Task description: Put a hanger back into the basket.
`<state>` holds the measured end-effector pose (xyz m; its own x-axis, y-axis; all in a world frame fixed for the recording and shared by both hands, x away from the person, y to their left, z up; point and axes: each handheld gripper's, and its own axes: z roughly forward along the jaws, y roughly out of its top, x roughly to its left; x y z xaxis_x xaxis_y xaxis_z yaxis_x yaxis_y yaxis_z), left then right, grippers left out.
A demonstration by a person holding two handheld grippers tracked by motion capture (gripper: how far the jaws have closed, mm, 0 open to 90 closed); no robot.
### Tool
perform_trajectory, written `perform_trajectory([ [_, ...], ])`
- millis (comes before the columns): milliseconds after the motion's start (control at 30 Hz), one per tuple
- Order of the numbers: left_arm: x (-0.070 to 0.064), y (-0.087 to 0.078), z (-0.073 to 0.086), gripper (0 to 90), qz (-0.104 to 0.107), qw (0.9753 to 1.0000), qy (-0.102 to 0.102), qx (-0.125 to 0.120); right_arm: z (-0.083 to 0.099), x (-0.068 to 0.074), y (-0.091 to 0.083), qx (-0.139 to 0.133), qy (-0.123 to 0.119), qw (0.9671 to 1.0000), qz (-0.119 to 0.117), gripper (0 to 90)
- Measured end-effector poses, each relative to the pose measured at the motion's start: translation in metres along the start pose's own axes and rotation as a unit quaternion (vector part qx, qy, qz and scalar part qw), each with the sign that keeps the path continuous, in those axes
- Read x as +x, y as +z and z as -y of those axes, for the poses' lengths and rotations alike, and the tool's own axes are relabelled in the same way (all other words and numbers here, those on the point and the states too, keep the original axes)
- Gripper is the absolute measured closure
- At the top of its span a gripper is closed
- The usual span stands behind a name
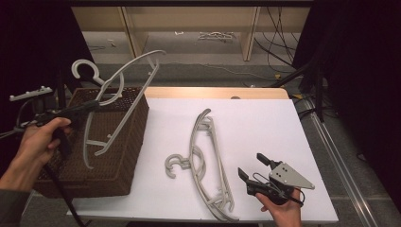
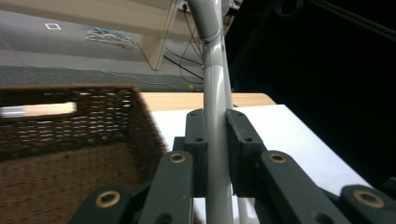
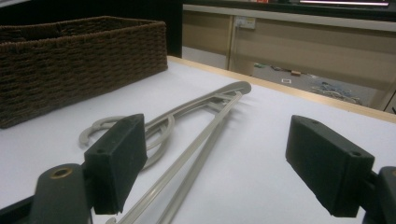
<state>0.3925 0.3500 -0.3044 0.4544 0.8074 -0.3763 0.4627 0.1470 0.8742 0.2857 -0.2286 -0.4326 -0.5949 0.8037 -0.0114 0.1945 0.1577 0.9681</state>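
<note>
A grey plastic hanger (image 1: pixel 124 90) hangs tilted in the air above the brown wicker basket (image 1: pixel 113 156), its hook (image 1: pixel 85 70) at the upper left. My left gripper (image 1: pixel 96 105) is shut on one of its bars. The left gripper view shows both pads of that gripper (image 2: pixel 215 126) pressed on the grey bar (image 2: pixel 212 84), with the basket (image 2: pixel 70 154) below left. A small pile of grey hangers (image 1: pixel 204 158) lies on the white table (image 1: pixel 265 123). My right gripper (image 1: pixel 251 165) stands open just right of the pile. In the right gripper view, the gripper (image 3: pixel 219 158) has the pile (image 3: pixel 196 135) lying between its jaws.
The basket (image 3: pixel 79 56) takes up the table's left end. Bare white surface (image 1: pixel 269 137) lies right of the pile up to the table's right edge. Beyond the wooden back edge (image 1: pixel 213 92) are shelf uprights (image 1: pixel 249 33) and cables (image 1: pixel 279 52) on the floor.
</note>
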Motion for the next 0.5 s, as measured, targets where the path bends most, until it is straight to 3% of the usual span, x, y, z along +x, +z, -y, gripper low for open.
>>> perform_trajectory([
  [167, 0.019, -0.013, 0.002, 79.6, -0.014, 0.9999, 0.008, -0.003, 0.001, 0.000, 0.003, -0.005, 0.004, 1.0000, -0.005, 21.8],
  [200, 0.026, -0.018, 0.004, 79.5, -0.019, 0.9997, 0.017, -0.002, 0.001, -0.001, 0.003, 0.002, -0.002, 1.0000, 0.000, 21.8],
  [400, 0.041, -0.028, 0.010, 79.6, -0.027, 0.9991, 0.033, 0.001, 0.001, -0.001, 0.002, 0.005, -0.001, 1.0000, 0.001, 21.7],
  [500, 0.048, -0.031, 0.014, 79.7, -0.046, 0.9966, 0.053, 0.044, 0.002, -0.002, 0.003, 0.005, 0.004, 1.0000, -0.007, 21.8],
])
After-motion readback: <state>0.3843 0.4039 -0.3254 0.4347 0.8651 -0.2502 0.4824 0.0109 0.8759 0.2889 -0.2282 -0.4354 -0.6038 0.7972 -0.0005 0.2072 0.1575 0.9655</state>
